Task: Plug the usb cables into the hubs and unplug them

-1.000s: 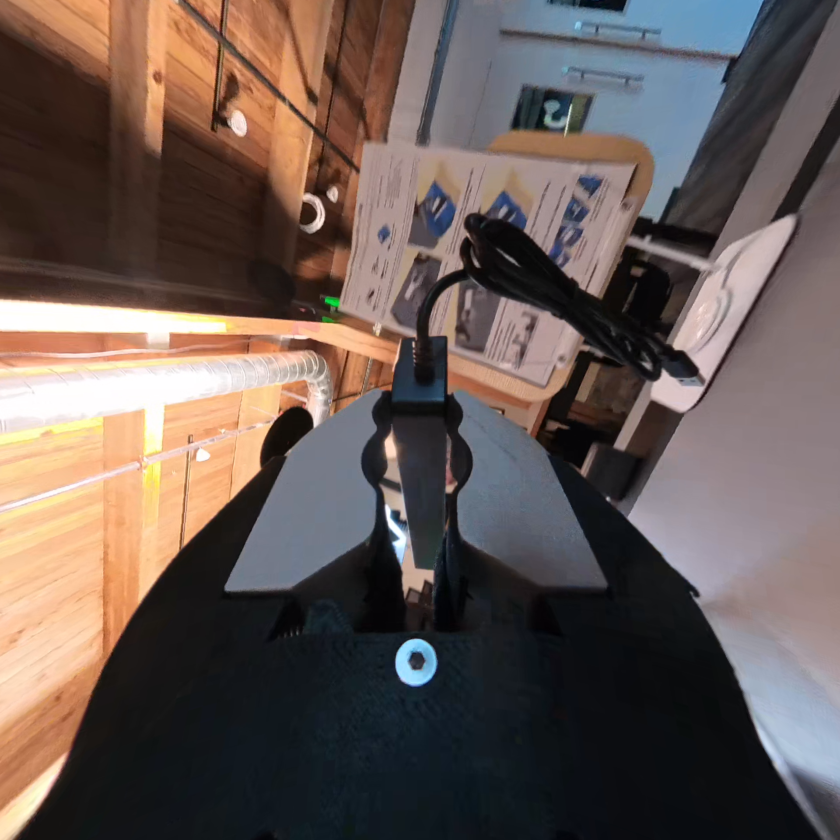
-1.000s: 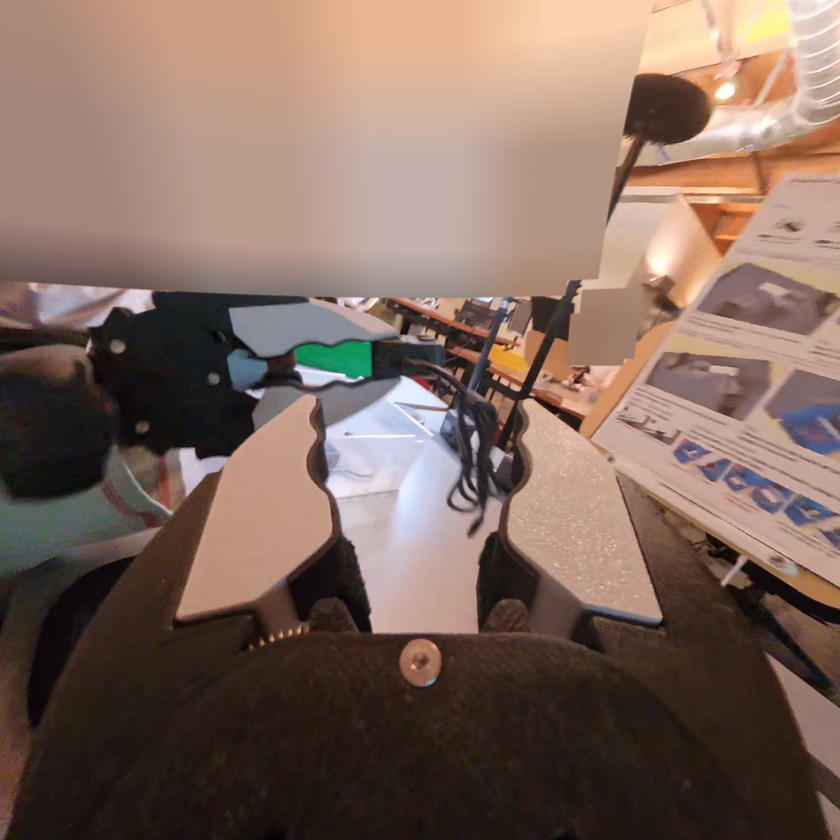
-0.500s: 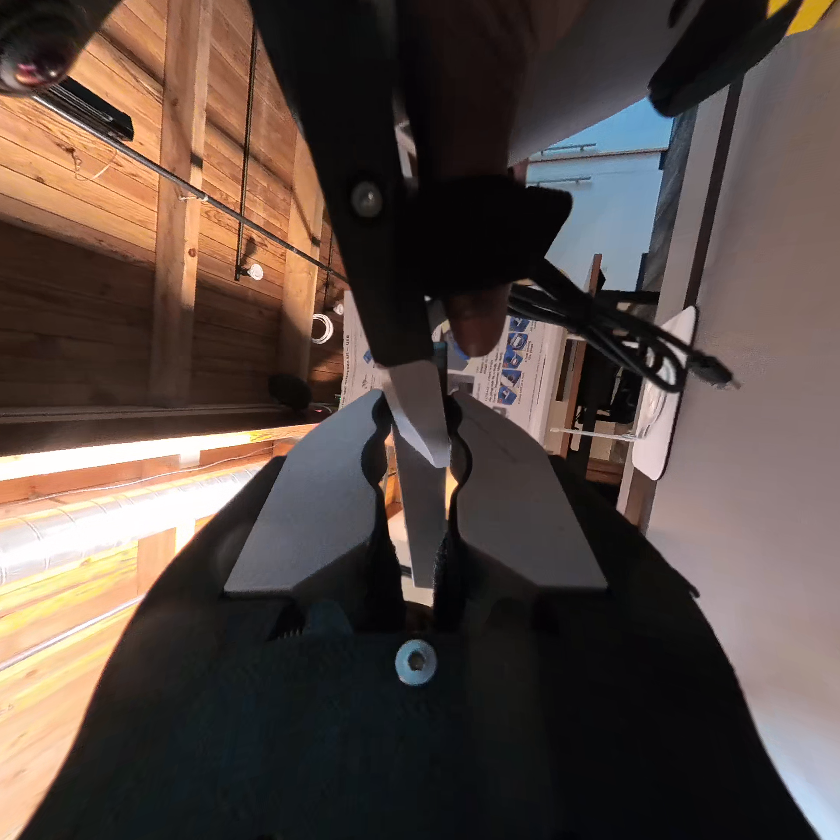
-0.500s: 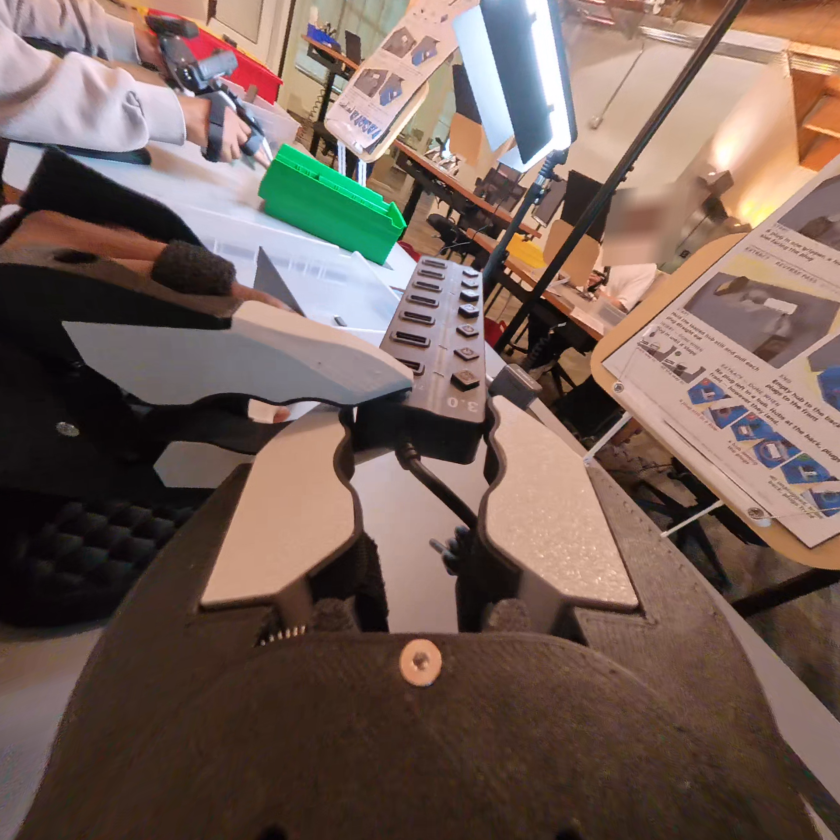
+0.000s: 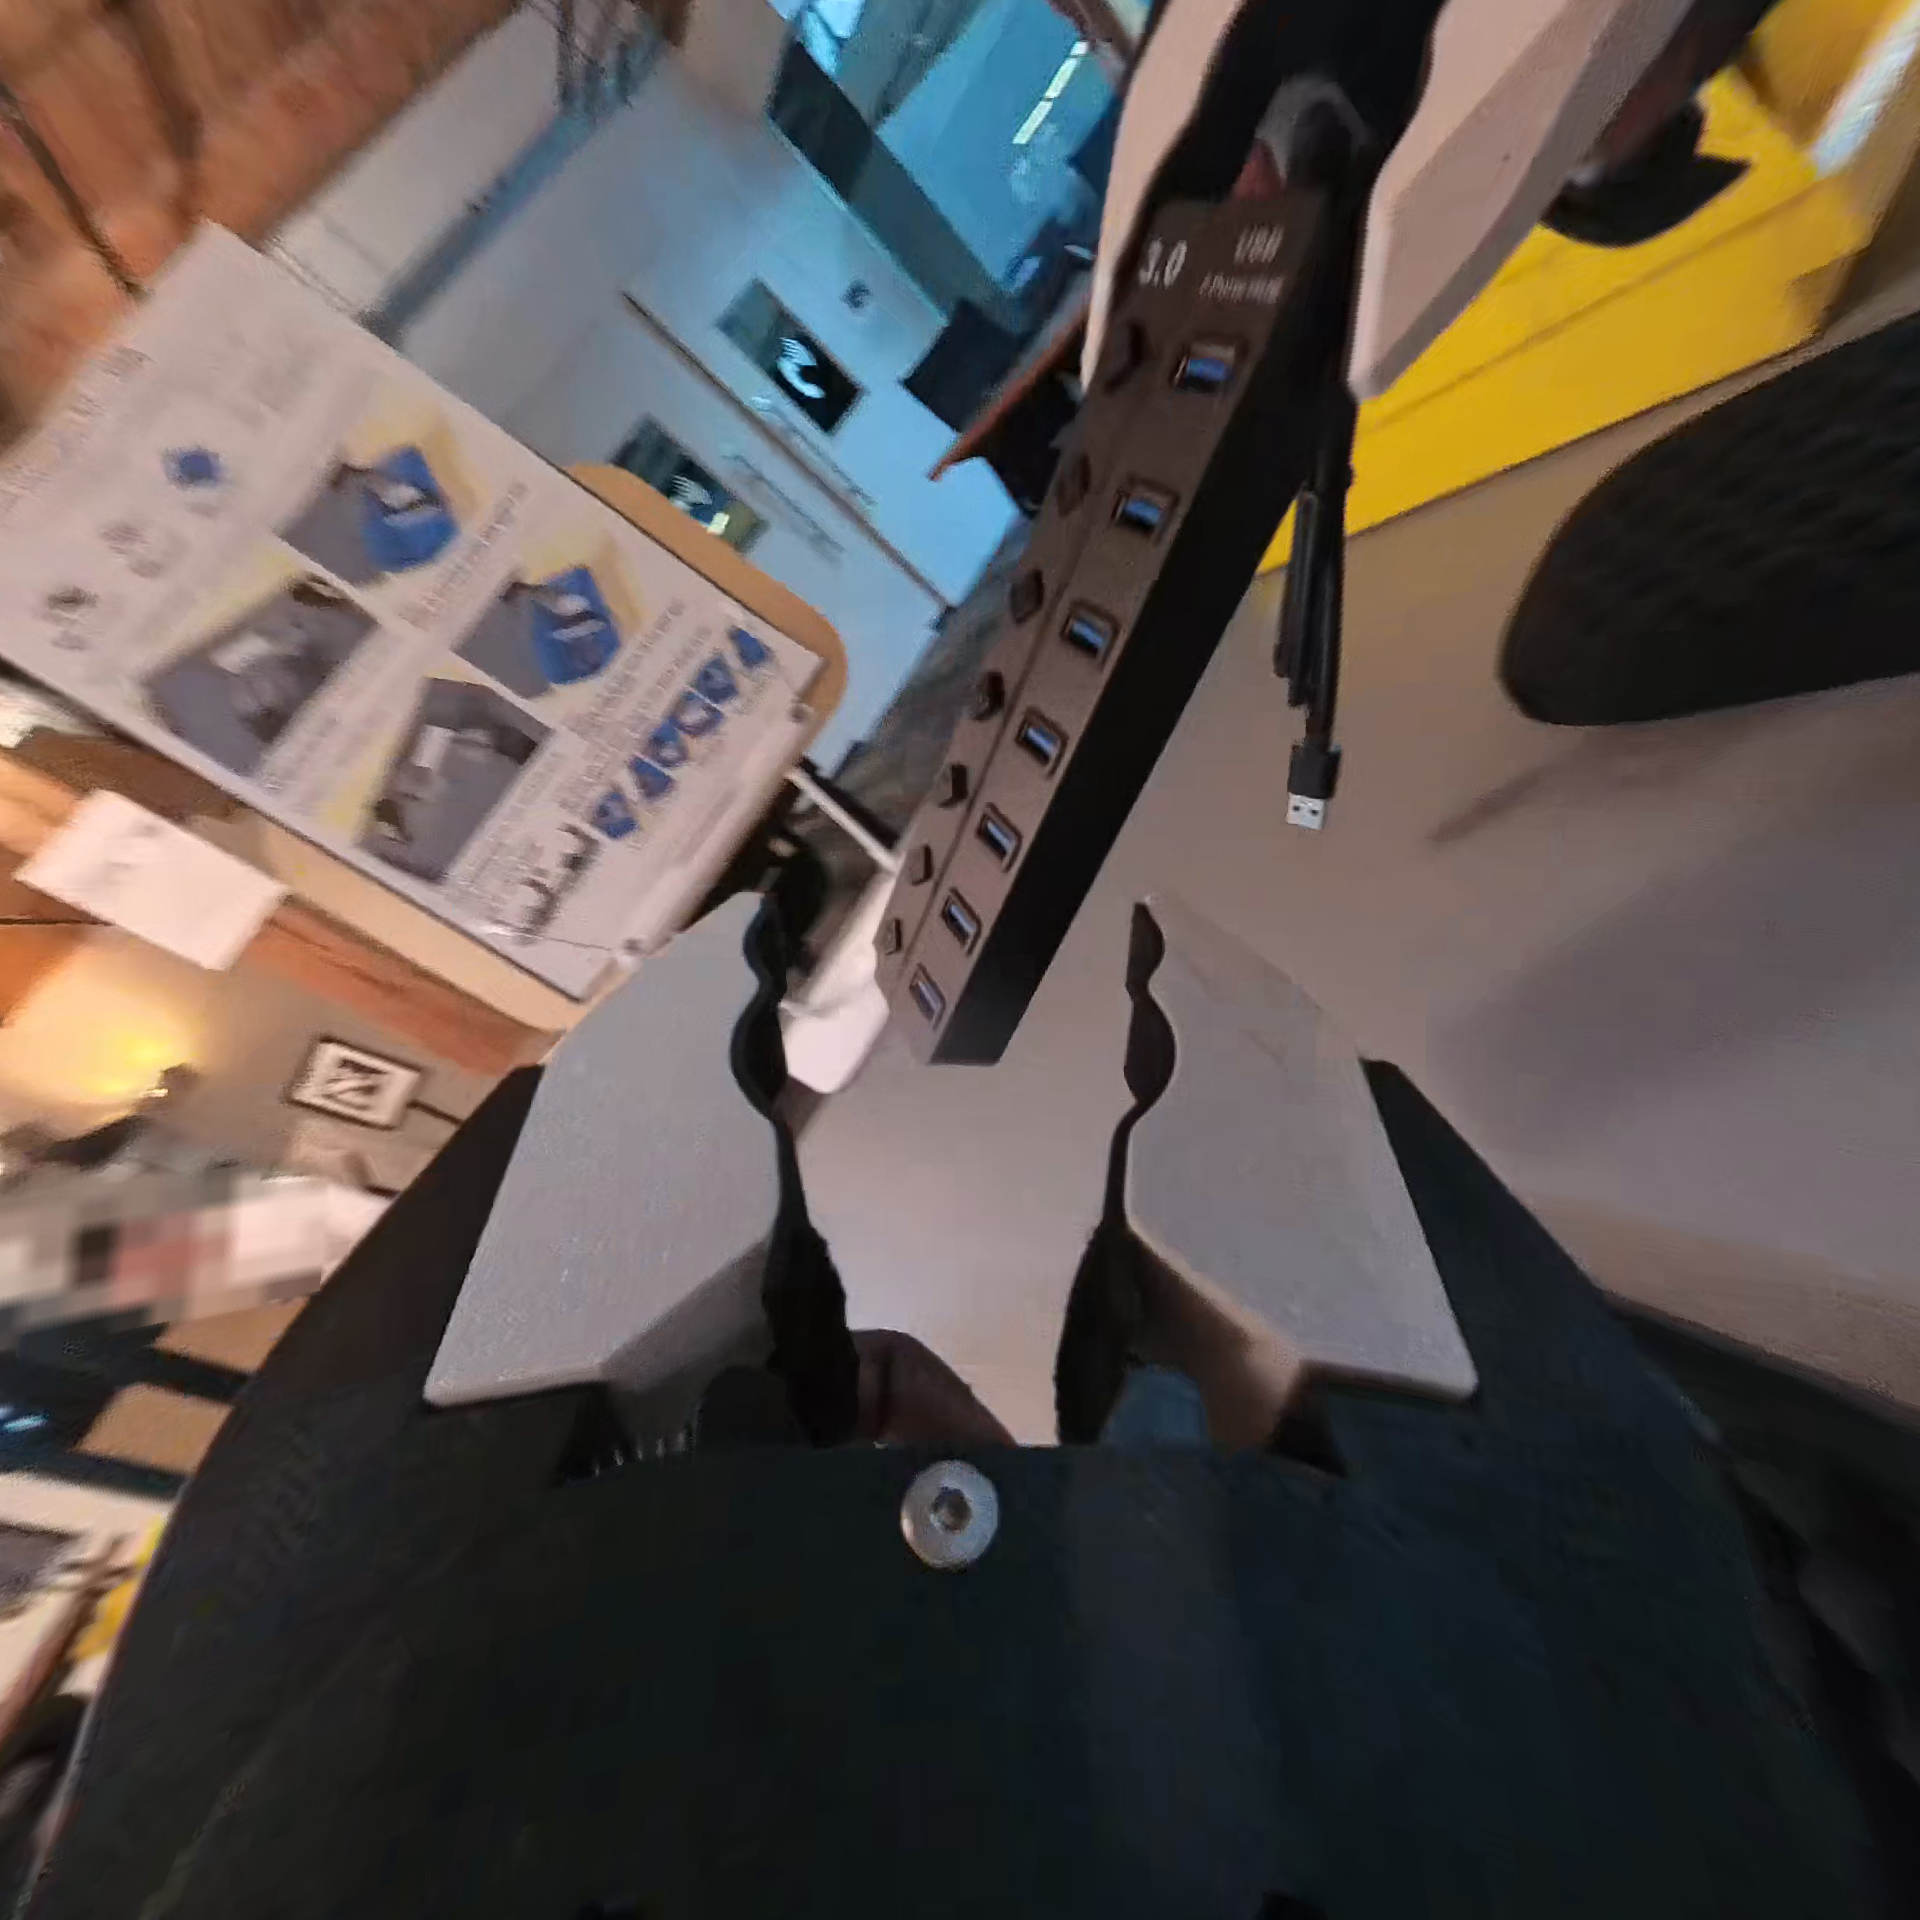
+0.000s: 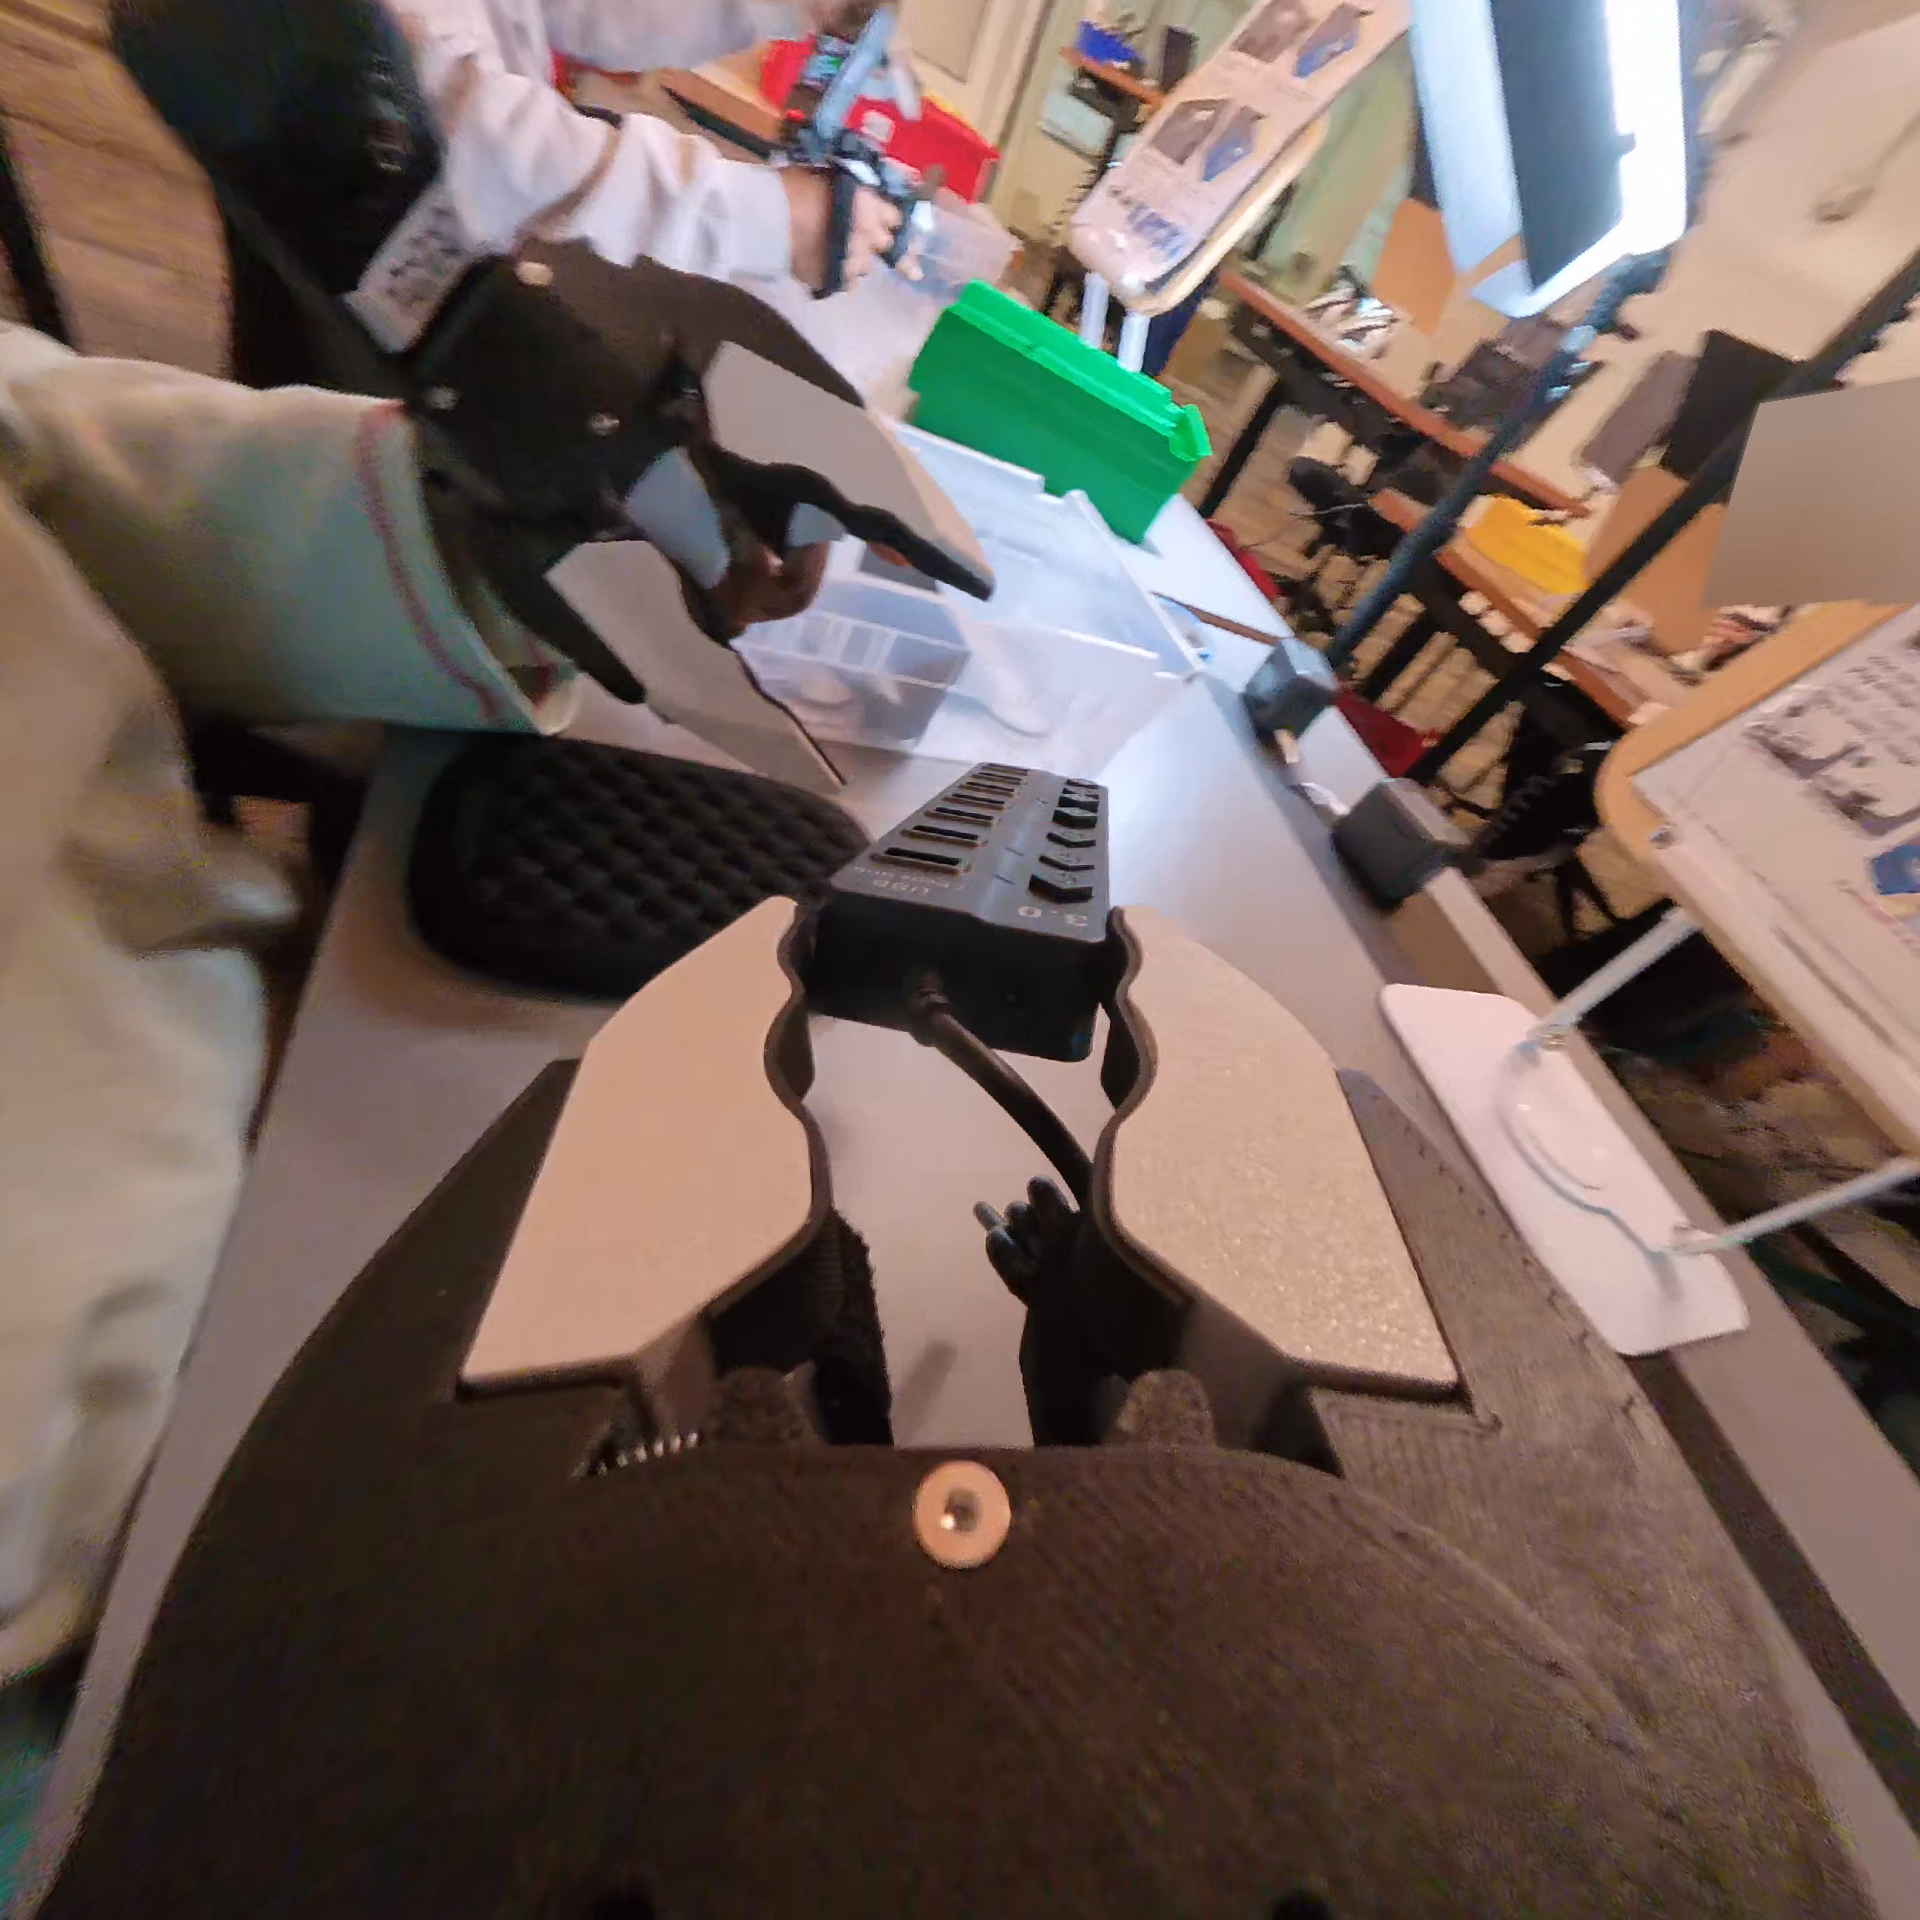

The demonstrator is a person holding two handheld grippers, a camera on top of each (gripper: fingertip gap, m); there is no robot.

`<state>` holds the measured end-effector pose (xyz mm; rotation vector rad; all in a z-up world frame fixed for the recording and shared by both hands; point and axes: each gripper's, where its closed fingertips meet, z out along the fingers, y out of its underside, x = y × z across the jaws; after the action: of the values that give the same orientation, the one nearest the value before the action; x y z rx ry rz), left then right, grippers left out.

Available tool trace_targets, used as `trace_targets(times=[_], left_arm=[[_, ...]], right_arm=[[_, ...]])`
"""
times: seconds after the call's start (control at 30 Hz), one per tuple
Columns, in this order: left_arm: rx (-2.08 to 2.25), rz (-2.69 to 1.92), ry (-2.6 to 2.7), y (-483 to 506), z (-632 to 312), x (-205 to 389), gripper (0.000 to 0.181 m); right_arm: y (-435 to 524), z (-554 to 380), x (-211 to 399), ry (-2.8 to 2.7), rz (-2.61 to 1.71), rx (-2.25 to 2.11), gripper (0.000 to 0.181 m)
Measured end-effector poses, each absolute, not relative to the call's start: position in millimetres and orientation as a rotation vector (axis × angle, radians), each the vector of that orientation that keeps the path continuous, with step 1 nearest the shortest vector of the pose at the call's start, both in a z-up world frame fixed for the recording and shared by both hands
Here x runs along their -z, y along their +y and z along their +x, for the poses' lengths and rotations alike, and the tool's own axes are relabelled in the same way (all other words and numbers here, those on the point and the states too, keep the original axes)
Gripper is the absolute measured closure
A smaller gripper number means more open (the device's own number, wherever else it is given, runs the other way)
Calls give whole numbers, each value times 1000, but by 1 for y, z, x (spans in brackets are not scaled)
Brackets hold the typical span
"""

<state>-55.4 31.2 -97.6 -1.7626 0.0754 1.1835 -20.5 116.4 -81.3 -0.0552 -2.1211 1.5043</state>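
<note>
A long black USB hub (image 6: 977, 862) with a row of ports and buttons is clamped at its cable end between the fingers of my right gripper (image 6: 958, 935). Its black cable (image 6: 1023, 1122) loops back under the right gripper. In the left wrist view the hub (image 5: 1049, 707) points toward my left gripper (image 5: 951, 935), which is open and empty just short of the hub's free end. The cable's USB plug (image 5: 1311, 795) hangs loose beside the hub. The left gripper also shows in the right wrist view (image 6: 810, 540), above and left of the hub.
A black textured mat (image 6: 623, 862) lies on the grey table (image 6: 1226, 831) left of the hub. Behind are a clear plastic box (image 6: 997, 644) and a green bin (image 6: 1049, 405). A white stand base (image 6: 1558, 1164) sits at the right edge. Another person works farther back.
The left gripper let go of the hub, opened and drew back. The right gripper closed on the hub's cable end and now holds it over the table.
</note>
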Motion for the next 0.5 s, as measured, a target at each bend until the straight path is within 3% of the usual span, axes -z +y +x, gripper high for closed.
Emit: trace_targets(times=[0.4,0.5], left_arm=[[-521,-2113,305,102,-10,203,113],[-416,-2163,304,109,-8,218,127]], right_arm=[[154,27,149,-2554,130,-1407,128],[165,30,157,-2578,128,-1426,128]])
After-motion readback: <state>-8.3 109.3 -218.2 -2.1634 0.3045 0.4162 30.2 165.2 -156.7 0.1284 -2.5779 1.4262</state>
